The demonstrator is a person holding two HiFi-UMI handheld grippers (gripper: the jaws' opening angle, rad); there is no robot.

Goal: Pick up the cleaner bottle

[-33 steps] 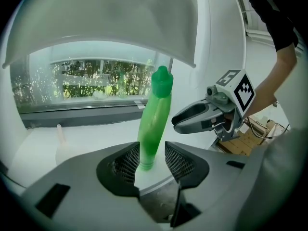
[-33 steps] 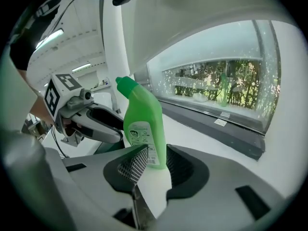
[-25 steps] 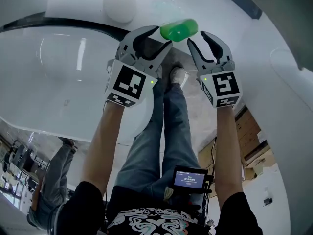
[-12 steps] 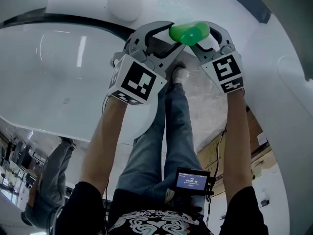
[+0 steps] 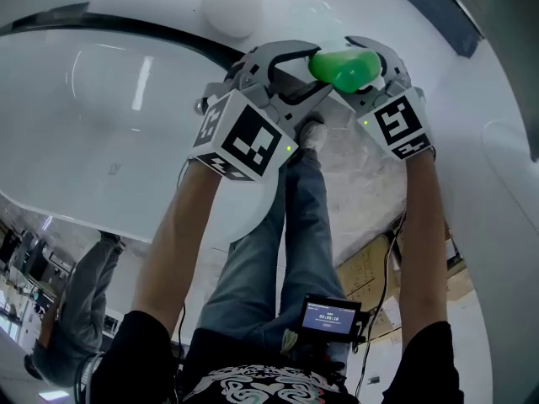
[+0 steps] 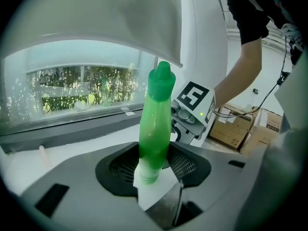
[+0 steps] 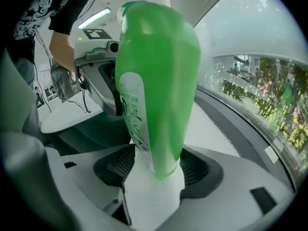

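The green cleaner bottle (image 5: 338,62) stands upright on a white ledge (image 5: 295,11). My right gripper (image 5: 347,74) has its jaws on either side of the bottle (image 7: 159,81). They have just been opening and stand wide, and I see no pad pressing on it. The left gripper (image 5: 316,72) is open right beside it, and the bottle (image 6: 155,129) rises just ahead of the gap between its jaws. The right gripper's marker cube (image 6: 193,99) shows behind the bottle in the left gripper view.
A white round globe (image 5: 232,2) sits on the ledge to the left. A large white curved surface (image 5: 101,124) spreads at the left. A window (image 6: 72,85) runs behind the ledge. Cardboard boxes (image 5: 375,268) lie on the floor below, beside the person's legs (image 5: 278,225).
The right gripper has moved in from the bottle's right and now has its jaws around it, tilted over. Both grippers have shifted forward toward the ledge.
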